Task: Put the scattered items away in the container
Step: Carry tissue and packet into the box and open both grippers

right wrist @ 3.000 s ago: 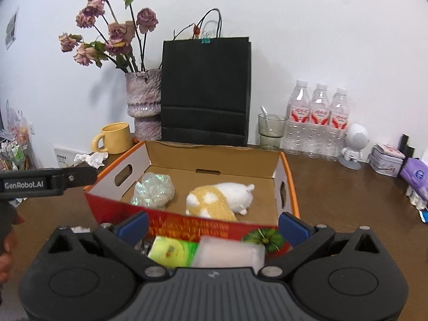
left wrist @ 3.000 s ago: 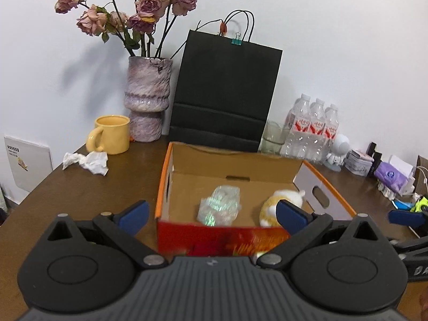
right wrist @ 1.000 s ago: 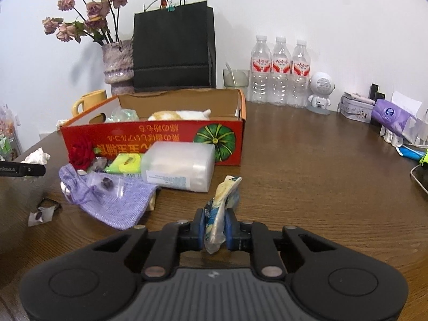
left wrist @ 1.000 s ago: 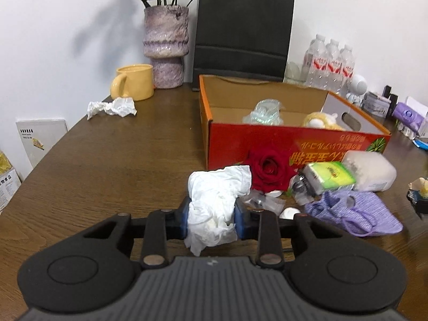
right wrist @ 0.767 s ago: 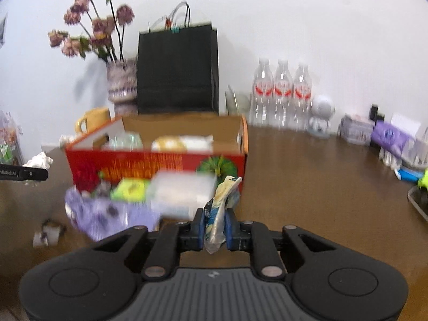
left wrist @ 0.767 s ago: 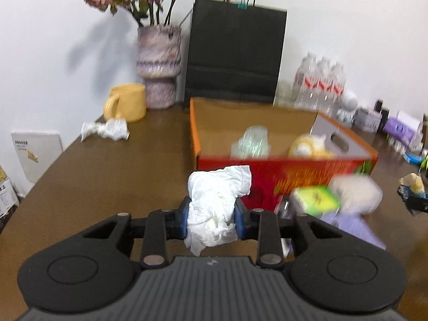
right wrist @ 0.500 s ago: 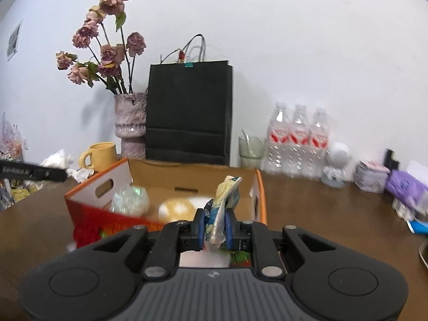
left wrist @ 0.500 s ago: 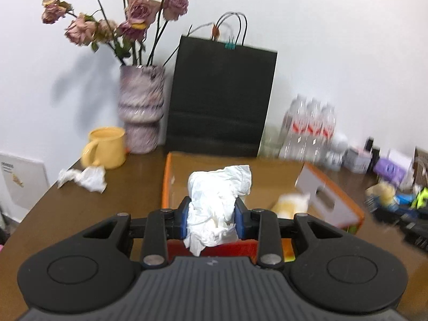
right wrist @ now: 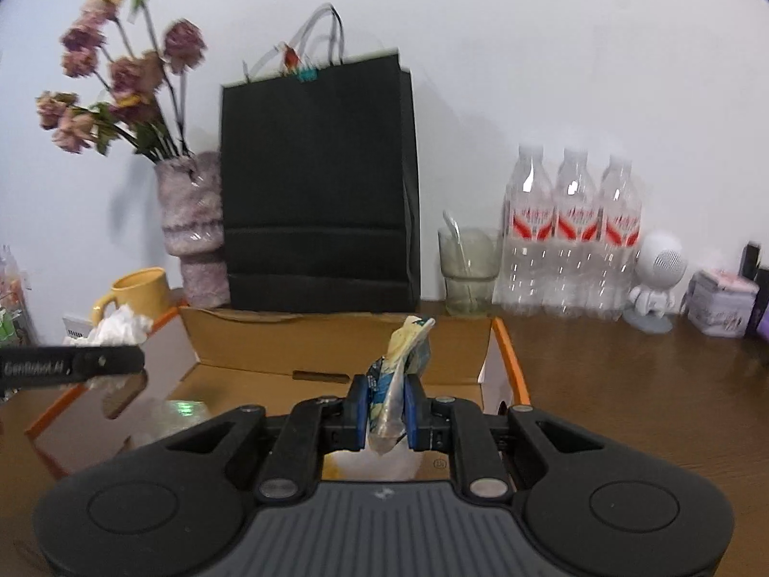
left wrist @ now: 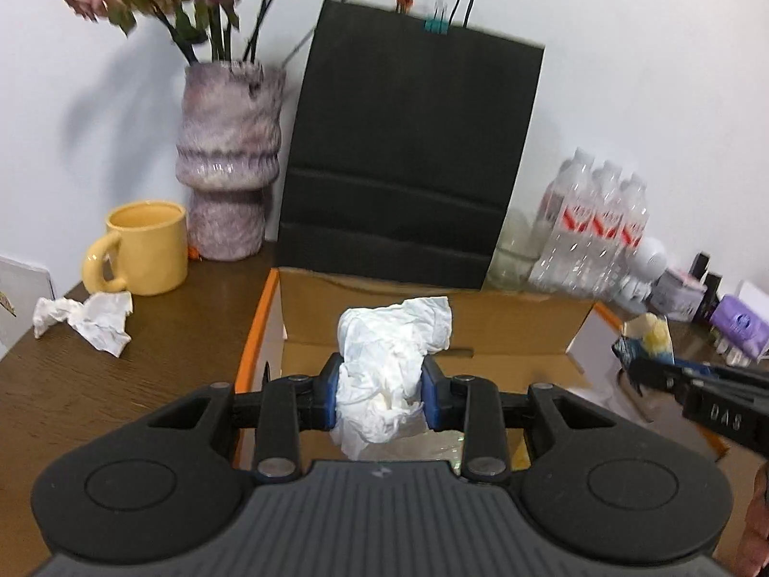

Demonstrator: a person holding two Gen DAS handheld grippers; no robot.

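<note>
Left wrist view: left gripper (left wrist: 382, 396) pinches a crumpled tissue (left wrist: 391, 360) above the box (left wrist: 480, 327); right gripper (right wrist: 387, 411) clamps a wrapper (right wrist: 401, 365), also over the box.

The table (left wrist: 158, 356) is dark, grained wood with a slight sheen. The box (left wrist: 480, 332) is matt brown cardboard, the tissue (left wrist: 384, 360) crumpled soft paper. The bag (right wrist: 317, 182) is matt black paper.

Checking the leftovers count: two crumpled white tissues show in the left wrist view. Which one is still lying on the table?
The crumpled tissue beside the yellow mug, left of the cardboard box. The other tissue is clamped in the left tool above the box.
</note>
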